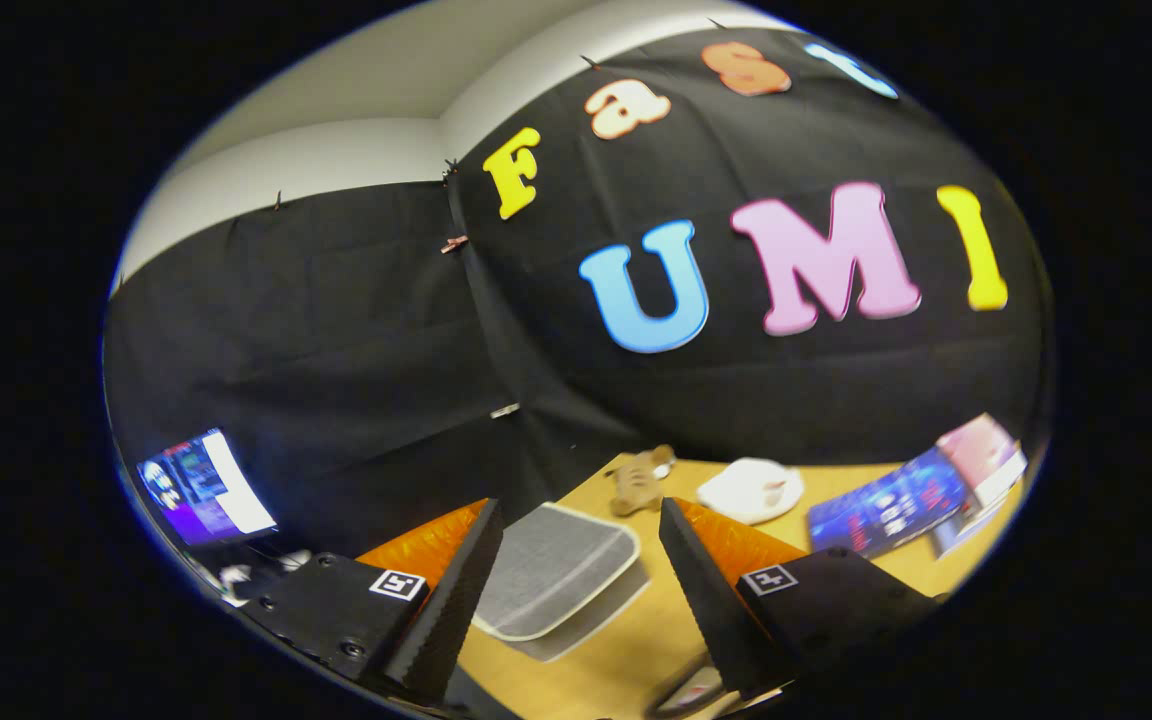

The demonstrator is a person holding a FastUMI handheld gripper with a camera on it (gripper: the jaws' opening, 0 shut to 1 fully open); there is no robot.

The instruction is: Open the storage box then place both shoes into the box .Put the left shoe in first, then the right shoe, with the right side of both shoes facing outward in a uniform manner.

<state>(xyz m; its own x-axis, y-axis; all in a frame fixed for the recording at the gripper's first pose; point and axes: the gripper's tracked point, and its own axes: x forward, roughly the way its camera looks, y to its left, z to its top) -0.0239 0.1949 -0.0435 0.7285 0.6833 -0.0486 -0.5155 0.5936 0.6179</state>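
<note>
Gripper [576, 580] is tilted and held above the table [636, 630], fingers [451, 590] spread wide with nothing between them. The storage box [556, 570] sits just ahead of the fingers, seen in the gap between them: a grey fabric lid with pale edging, apparently closed and lying flat, though I can't make out a handle, tab or hinge side from this angle. So my read is step one, opening the box, is not yet done. No shoe I can confirm; there's a blurred object at the table edge under the right finger, too cut off to call. To do this well: level the gripper first, the view is rolled. Come in low at the lid's near edge, put one finger under the lip and one on top, pinch the edging, not the fabric middle, which will probably just dimple. Lift along an arc about the far edge if that's the hinge; check before pulling. A light fabric box may slide or lift with the lid, so go slow. Beyond it lie a small brown toy [639, 482], a white dish [751, 489] and books [916, 495]; keep the swung lid short of them.
</note>
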